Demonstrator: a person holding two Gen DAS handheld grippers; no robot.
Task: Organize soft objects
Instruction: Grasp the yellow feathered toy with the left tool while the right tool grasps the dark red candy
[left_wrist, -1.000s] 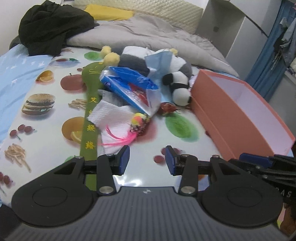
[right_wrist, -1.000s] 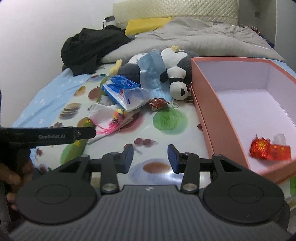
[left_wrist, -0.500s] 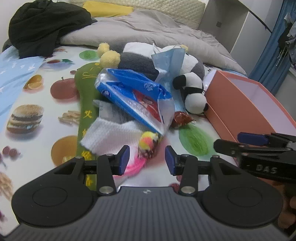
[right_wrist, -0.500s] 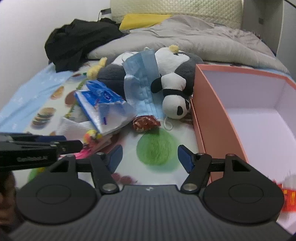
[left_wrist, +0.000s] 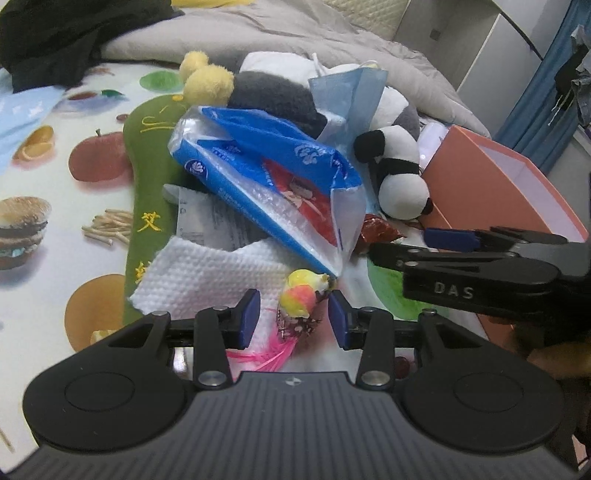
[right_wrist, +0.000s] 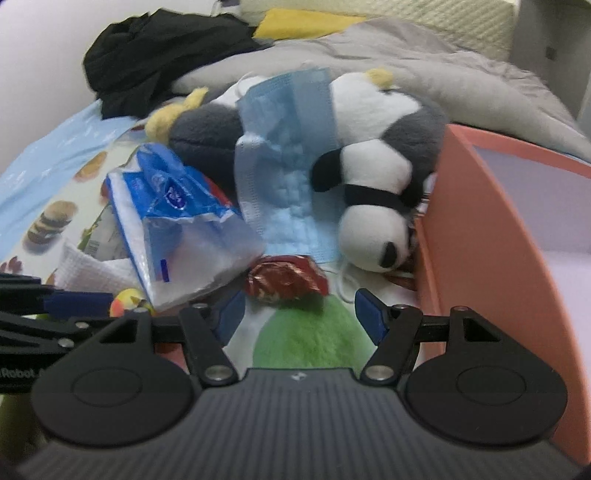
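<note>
A pile lies on the fruit-print sheet: a panda plush (left_wrist: 402, 177) (right_wrist: 373, 206), a blue face mask (right_wrist: 291, 155), a blue tissue pack (left_wrist: 273, 188) (right_wrist: 184, 221), a white paper towel (left_wrist: 214, 280), a red wrapper (right_wrist: 284, 280) and a small yellow-pink feathered toy (left_wrist: 299, 295). My left gripper (left_wrist: 293, 317) is open with the feathered toy between its fingertips. My right gripper (right_wrist: 299, 314) is open wide, just short of the red wrapper. An orange box (right_wrist: 491, 251) stands at the right.
A green embroidered pad (left_wrist: 147, 177) lies under the pile. Black clothing (right_wrist: 162, 55) and a grey duvet (right_wrist: 406, 66) lie behind. The right gripper's body (left_wrist: 480, 273) crosses the left wrist view beside the box (left_wrist: 491, 184).
Both grippers have moved forward toward the pile. The left now brackets the feathered toy. The right has opened wider and closed in on the red wrapper.
</note>
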